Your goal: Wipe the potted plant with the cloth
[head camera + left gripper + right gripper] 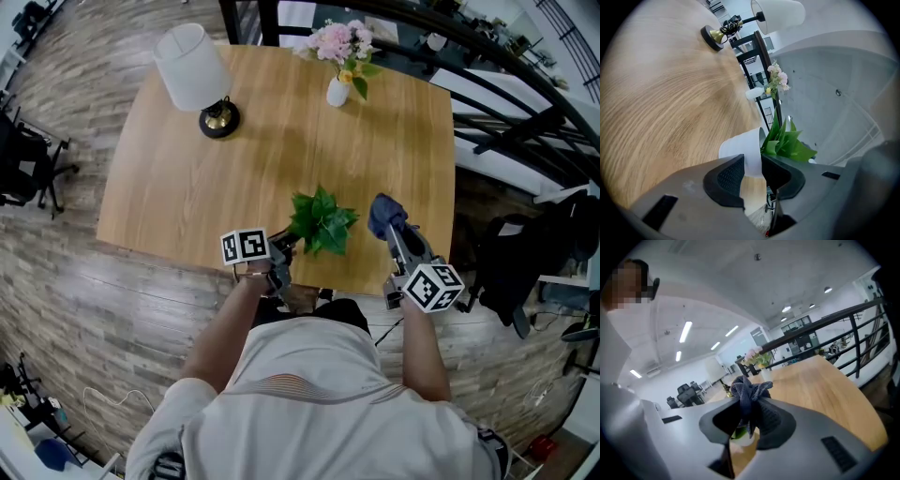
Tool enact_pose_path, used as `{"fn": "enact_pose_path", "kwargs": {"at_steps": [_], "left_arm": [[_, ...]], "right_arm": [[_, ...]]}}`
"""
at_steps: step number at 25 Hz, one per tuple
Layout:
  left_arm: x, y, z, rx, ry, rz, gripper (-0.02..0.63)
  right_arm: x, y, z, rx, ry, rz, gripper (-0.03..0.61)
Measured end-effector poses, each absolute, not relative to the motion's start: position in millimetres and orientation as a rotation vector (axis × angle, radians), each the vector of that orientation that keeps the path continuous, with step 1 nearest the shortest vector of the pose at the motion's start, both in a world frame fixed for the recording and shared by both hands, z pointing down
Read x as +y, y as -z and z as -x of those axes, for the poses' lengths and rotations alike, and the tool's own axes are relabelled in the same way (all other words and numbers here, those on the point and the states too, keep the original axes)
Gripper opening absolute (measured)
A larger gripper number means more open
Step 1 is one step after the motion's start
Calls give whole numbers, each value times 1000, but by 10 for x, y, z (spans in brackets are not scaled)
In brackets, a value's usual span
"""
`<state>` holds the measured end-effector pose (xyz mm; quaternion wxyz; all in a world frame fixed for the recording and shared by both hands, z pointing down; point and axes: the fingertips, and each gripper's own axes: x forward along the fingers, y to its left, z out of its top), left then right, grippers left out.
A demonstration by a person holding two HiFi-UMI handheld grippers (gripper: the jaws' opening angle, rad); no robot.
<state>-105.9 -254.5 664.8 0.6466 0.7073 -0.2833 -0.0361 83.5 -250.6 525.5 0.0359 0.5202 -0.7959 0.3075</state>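
Note:
The potted plant (322, 222), green leaves in a small white pot, stands near the front edge of the wooden table (187, 178). My left gripper (281, 255) is at its left side. In the left gripper view the left gripper (752, 171) is shut on the white pot (743, 147), with the leaves (787, 140) rising past it. My right gripper (396, 230) hovers just right of the plant, shut on a bunched dark blue cloth (384, 213). The right gripper view shows the cloth (749, 392) pinched in the right gripper (750, 420), with a bit of pot and leaf (738, 433) below.
A white-shaded lamp (199, 73) stands at the table's far left and a vase of pink flowers (339, 56) at the far middle. A black railing (511, 103) runs on the right, with a dark bag (520, 258) below it. An office chair (23, 159) stands at the left.

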Motion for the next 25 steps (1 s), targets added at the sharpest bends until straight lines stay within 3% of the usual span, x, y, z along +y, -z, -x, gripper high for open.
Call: {"fn": "enact_pose_path", "kwargs": {"at_steps": [4, 9, 15, 25], "left_arm": [[-2550, -6644, 1066, -645, 85, -1608, 115], [-2561, -6637, 1069, -650, 92, -1610, 115], [-2550, -6647, 1079, -666, 76, -1610, 114], [-2642, -6418, 1291, -733, 46, -1710, 118]], "right_arm": [[-2511, -5116, -496, -2616, -1181, -1383, 130], [-2431, -5690, 9, -2456, -1383, -1221, 130], [-2457, -6180, -476, -2142, -1062, -1435, 132], [-2478, -5737, -891, -2108, -862, -1632, 132]]}}
